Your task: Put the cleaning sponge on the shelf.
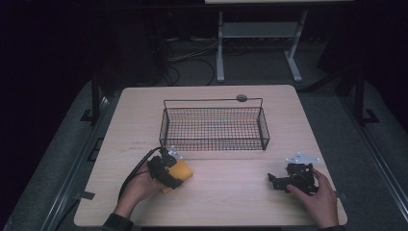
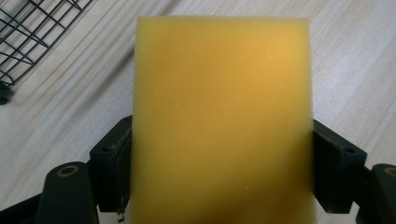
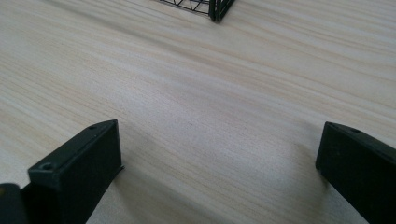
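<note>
High view: our left gripper [image 1: 177, 169] holds a yellow sponge [image 1: 182, 171] on the counter [image 1: 231, 183], near the basket [image 1: 214, 127]. Left gripper view: jaws clamp its sides; likely light, soft, compressible. Right gripper view: jaws apart, empty.

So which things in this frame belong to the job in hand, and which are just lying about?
In the job:
- yellow sponge, between the jaws of the left tool, pads against its sides
- black wire basket, empty, just beyond the sponge

Lying about:
- right tool, jaws wide apart over bare table
- white desk frame behind the table
- floor cables
</note>
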The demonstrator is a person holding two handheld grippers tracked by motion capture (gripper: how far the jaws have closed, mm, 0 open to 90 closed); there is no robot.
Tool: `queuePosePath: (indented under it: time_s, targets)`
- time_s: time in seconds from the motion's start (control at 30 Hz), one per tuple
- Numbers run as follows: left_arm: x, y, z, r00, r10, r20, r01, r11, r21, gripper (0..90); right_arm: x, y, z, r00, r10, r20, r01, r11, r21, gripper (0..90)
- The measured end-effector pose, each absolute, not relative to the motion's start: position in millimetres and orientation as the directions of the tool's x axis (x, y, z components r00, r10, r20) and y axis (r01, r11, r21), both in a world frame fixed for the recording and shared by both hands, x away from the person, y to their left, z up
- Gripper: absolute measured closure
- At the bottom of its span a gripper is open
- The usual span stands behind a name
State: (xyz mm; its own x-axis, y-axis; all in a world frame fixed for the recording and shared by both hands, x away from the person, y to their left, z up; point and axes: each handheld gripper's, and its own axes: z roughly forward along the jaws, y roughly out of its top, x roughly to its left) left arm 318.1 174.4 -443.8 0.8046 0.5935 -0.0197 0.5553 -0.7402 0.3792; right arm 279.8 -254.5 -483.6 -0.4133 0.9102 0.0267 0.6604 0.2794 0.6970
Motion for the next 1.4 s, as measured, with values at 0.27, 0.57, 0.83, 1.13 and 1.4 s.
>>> queuePosePath:
  time_s: [0.27, 0.57, 0.83, 1.13, 1.4]
  targets:
    - [317.6, 173.4, -440.7, 0.805, 0.592, -0.039, 0.559, -0.735, 0.383, 22.2, 279.8, -254.5, -483.5, -0.413, 0.91, 0.027, 0.661, 0.279, 0.696, 0.0]
    - [317.1, 171.5, -430.9, 0.807, 0.587, -0.063, 0.56, -0.728, 0.395, 22.2, 279.7, -254.4, -483.6, -0.412, 0.911, 0.028, 0.662, 0.278, 0.696, 0.0]
    - [318.7, 168.8, -425.5, 0.81, 0.583, -0.072, 0.558, -0.725, 0.404, 22.2, 279.7, -254.4, -483.5, -0.412, 0.911, 0.028, 0.662, 0.278, 0.696, 0.0]
    - [320.7, 165.0, -418.0, 0.814, 0.576, -0.08, 0.554, -0.725, 0.41, 22.2, 279.7, -254.4, -483.6, -0.412, 0.911, 0.027, 0.662, 0.278, 0.696, 0.0]
    - [323.2, 161.8, -410.5, 0.818, 0.569, -0.083, 0.548, -0.728, 0.411, 22.2, 279.7, -254.4, -483.5, -0.412, 0.911, 0.028, 0.662, 0.278, 0.696, 0.0]
